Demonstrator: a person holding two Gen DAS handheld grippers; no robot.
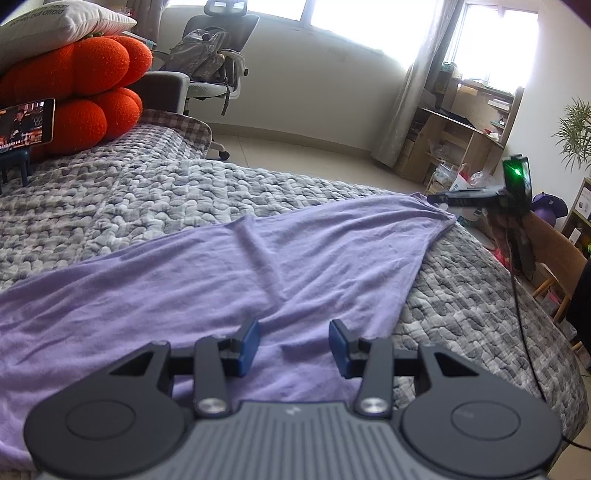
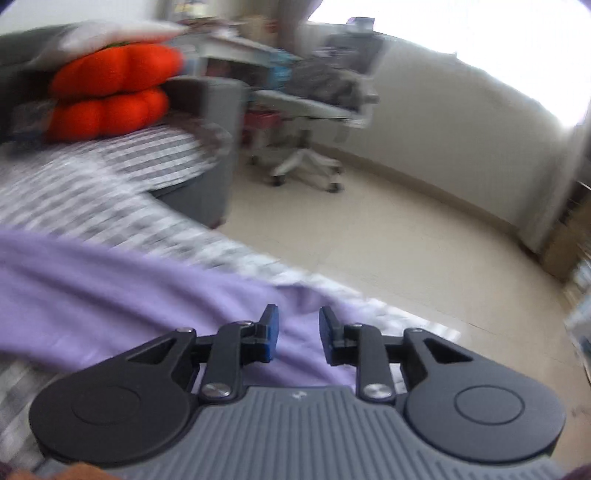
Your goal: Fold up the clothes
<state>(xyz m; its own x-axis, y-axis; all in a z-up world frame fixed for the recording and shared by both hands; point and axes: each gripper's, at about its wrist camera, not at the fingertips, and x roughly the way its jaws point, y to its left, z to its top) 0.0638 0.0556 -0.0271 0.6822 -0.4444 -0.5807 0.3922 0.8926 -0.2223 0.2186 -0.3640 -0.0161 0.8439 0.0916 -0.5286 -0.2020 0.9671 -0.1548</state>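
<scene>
Lilac cloth, a garment (image 1: pixel 207 280), lay spread flat across the bed (image 1: pixel 147 192), over a grey-and-white quilted cover, one corner reaching the far bed edge. Left gripper (image 1: pixel 294 345) hovered low over the near part of the garment, jaws spread, blue pads apart, nothing pinched between them. Right gripper (image 2: pixel 296 334) sat over the garment's far corner near the bed edge; right wrist view blurred. Its jaws were parted, narrower than the left's, with lilac fabric showing below the gap but not clamped. From the left wrist view the right gripper (image 1: pixel 439 198) showed at the garment's far corner, a green light on its body; contact with the cloth could not be told. Orange cushions (image 1: pixel 74 96) stacked at the head of the bed with a white pillow (image 1: pixel 55 26) on top, a phone (image 1: pixel 26 123) propped in front. Office chair (image 1: pixel 218 55) with a backpack (image 1: pixel 199 51) stood on the floor beyond.
</scene>
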